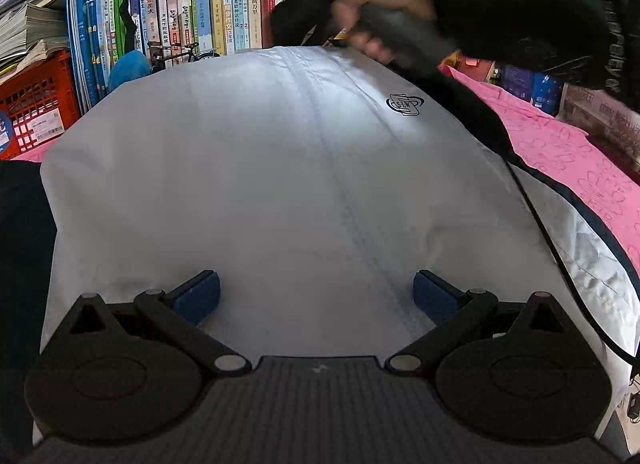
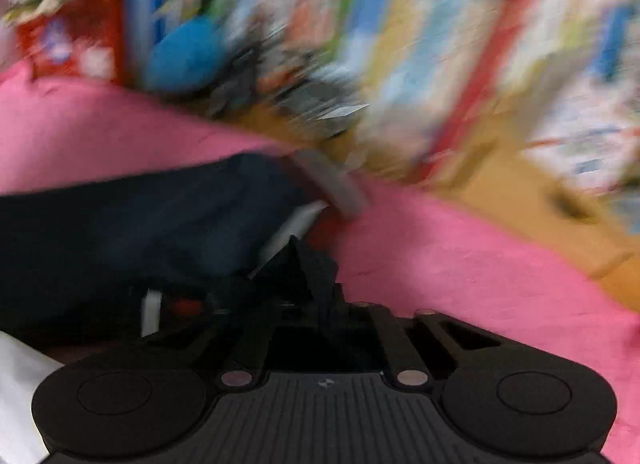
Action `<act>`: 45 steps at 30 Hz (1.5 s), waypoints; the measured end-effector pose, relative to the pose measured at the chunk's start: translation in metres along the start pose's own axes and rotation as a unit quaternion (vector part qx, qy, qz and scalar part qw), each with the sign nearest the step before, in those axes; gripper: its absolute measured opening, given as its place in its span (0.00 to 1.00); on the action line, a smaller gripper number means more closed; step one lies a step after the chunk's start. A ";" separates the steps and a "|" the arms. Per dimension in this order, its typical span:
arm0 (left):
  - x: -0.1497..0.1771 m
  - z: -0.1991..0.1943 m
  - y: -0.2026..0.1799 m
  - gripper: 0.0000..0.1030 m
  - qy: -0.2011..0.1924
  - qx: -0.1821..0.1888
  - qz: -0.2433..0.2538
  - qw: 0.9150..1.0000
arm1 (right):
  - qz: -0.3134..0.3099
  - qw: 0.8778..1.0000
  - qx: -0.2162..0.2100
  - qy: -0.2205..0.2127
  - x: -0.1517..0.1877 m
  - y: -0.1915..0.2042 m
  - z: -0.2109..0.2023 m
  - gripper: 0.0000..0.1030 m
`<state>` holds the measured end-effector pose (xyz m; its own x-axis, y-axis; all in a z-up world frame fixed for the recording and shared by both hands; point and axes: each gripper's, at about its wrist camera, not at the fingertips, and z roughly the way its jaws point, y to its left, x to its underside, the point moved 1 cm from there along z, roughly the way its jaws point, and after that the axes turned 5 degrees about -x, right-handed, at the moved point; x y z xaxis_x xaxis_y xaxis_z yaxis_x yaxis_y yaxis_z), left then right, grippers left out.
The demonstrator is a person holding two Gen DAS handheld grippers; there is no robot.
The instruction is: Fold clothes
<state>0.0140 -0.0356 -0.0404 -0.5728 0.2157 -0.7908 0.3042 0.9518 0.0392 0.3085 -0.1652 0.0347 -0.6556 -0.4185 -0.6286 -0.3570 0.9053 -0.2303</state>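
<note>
A pale grey jacket with a small dark logo lies spread flat in the left wrist view, its front seam running up the middle. My left gripper hovers low over its near part, open, with the blue pads wide apart and nothing between them. At the top right a hand in a black sleeve carries the other tool, and the jacket's dark sleeve trails from it. In the blurred right wrist view my right gripper is shut on that dark sleeve, near its grey cuff.
The jacket rests on a pink cloth. Behind it stand a row of books, a red crate with stacked papers, and a blue plush toy. Boxes line the right edge. A black cable crosses the jacket's right side.
</note>
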 end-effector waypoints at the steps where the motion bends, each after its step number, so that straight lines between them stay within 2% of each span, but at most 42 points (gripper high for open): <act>1: -0.001 0.001 0.001 1.00 0.000 0.000 0.000 1.000 | 0.009 0.999 0.034 -0.024 0.000 -0.014 -0.014 0.05; 3: -0.002 0.002 0.000 1.00 0.001 0.000 0.001 1.000 | 0.062 0.990 0.097 -0.083 0.010 -0.059 -0.061 0.05; 4: -0.002 0.002 0.001 1.00 0.001 0.000 0.001 1.000 | 0.090 0.981 0.131 -0.114 0.021 -0.086 -0.090 0.05; 6: -0.003 0.002 0.001 1.00 0.001 -0.001 0.001 1.000 | 0.112 0.961 0.205 -0.148 0.048 -0.129 -0.137 0.06; 8: -0.004 0.002 0.001 1.00 0.001 -0.001 0.000 1.000 | 0.134 0.946 0.259 -0.144 0.085 -0.170 -0.171 0.06; 11: -0.003 0.003 0.002 1.00 0.001 -0.002 0.001 1.000 | 0.188 0.934 0.283 -0.108 0.155 -0.218 -0.191 0.08; 13: -0.003 0.003 0.002 1.00 0.002 -0.004 0.001 1.000 | 0.203 0.942 0.256 -0.078 0.200 -0.234 -0.183 0.14; 14: -0.003 0.003 0.002 1.00 0.002 -0.004 0.002 1.000 | 0.208 0.947 0.236 -0.062 0.221 -0.240 -0.176 0.23; 15: -0.002 0.003 0.002 1.00 0.002 -0.004 0.002 1.000 | 0.219 0.949 0.222 -0.045 0.236 -0.242 -0.167 0.46; 16: -0.002 0.002 0.002 1.00 0.002 -0.004 0.002 1.000 | 0.231 0.950 0.208 -0.028 0.250 -0.243 -0.159 0.61; 17: -0.003 0.002 0.002 1.00 0.002 -0.004 0.002 1.000 | 0.247 0.947 0.202 -0.022 0.259 -0.242 -0.154 0.82; 20: -0.003 0.002 0.002 1.00 0.001 -0.005 0.002 1.000 | 0.278 0.943 0.178 -0.053 0.265 -0.226 -0.162 0.90; 21: -0.003 0.002 0.002 1.00 0.001 -0.006 0.001 1.000 | 0.280 0.942 0.170 -0.068 0.260 -0.221 -0.168 0.94; 23: -0.003 0.001 0.002 1.00 0.000 -0.006 0.001 1.000 | 0.276 0.944 0.151 -0.102 0.246 -0.208 -0.181 0.96; 26: -0.002 0.001 0.003 1.00 -0.001 -0.004 0.001 1.000 | 0.235 0.957 0.065 -0.155 0.199 -0.167 -0.190 1.00; 29: -0.001 0.000 0.004 1.00 -0.003 0.000 -0.003 1.000 | 0.148 0.972 -0.034 -0.179 0.138 -0.096 -0.172 1.00; 32: -0.002 0.000 0.006 1.00 -0.005 0.006 -0.009 1.000 | 0.055 0.981 -0.053 -0.178 0.075 -0.027 -0.132 0.99; 34: -0.002 -0.001 0.007 1.00 -0.006 0.008 -0.011 1.000 | 0.028 0.988 -0.071 -0.133 0.034 0.011 -0.087 0.96; 36: -0.002 -0.001 0.006 1.00 -0.007 0.008 -0.012 1.000 | 0.076 0.990 -0.104 -0.049 0.001 0.027 -0.037 0.96; 38: -0.002 -0.001 0.007 1.00 -0.009 0.012 -0.015 1.000 | 0.143 0.982 -0.114 0.039 -0.016 0.031 0.009 0.99; 40: -0.002 -0.002 0.010 1.00 -0.013 0.020 -0.024 0.999 | 0.185 0.971 -0.096 0.117 -0.022 0.036 0.050 0.99; 41: -0.002 -0.002 0.012 1.00 -0.015 0.026 -0.029 0.999 | 0.174 0.974 -0.095 0.109 -0.023 0.042 0.051 0.97; 43: -0.002 -0.003 0.015 1.00 -0.018 0.041 -0.040 0.998 | 0.145 0.981 -0.097 0.081 -0.024 0.054 0.050 0.34; 44: -0.002 -0.002 0.016 1.00 -0.019 0.046 -0.044 0.998 | 0.153 0.982 -0.089 0.073 -0.029 0.058 0.045 0.08; 45: -0.002 -0.002 0.017 1.00 -0.020 0.049 -0.046 0.998 | 0.175 0.978 -0.096 0.067 -0.035 0.059 0.036 0.07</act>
<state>0.0183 -0.0196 -0.0368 -0.5710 0.1182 -0.8124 0.3257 0.9410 -0.0920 0.3348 -0.0944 0.0165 -0.8361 -0.1038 -0.5386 -0.2060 0.9695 0.1329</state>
